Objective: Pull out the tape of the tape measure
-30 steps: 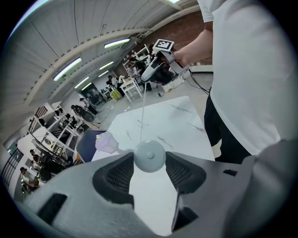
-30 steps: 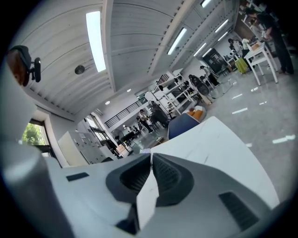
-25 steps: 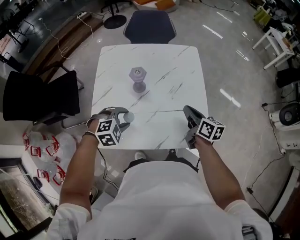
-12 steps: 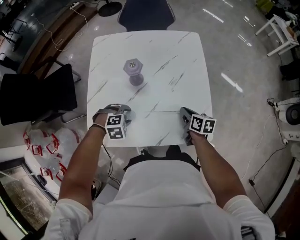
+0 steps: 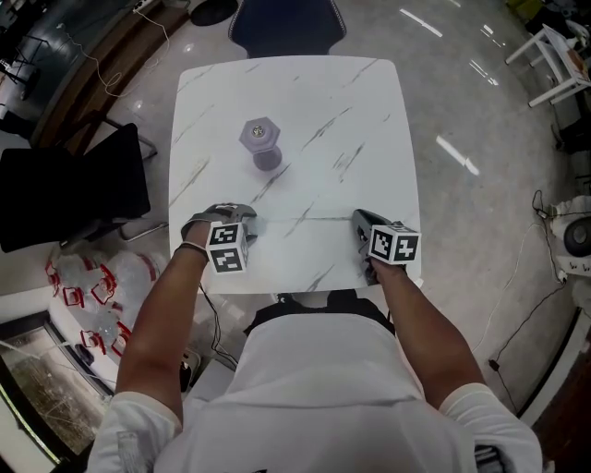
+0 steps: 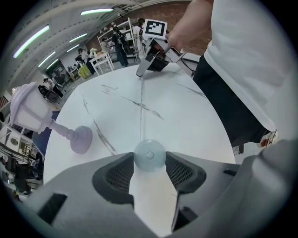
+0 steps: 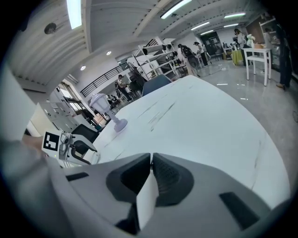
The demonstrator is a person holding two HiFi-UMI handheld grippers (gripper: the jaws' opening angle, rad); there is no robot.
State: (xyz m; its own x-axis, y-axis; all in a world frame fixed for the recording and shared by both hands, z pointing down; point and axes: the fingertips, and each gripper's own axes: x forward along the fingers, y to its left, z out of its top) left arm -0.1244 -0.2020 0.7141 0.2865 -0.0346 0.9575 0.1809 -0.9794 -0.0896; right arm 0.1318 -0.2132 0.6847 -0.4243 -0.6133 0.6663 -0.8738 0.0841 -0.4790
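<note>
Standing near the front edge of the white marble table (image 5: 369, 111), the left gripper (image 5: 250, 225) clamps the round tape measure (image 6: 149, 155) between wide jaws at the table's left; the right gripper (image 5: 358, 221), jaws closed, pinches the thin tape (image 5: 305, 219) at the table's right.

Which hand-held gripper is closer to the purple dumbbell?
Left. The left hand-held gripper is just on the person's side of the dumbbell; the right hand-held gripper is farther, near the table's right edge.

Bright, even light from ceiling strips (image 7: 74, 11) glares off the floor (image 5: 457, 157); gripper views warp at edges.
</note>
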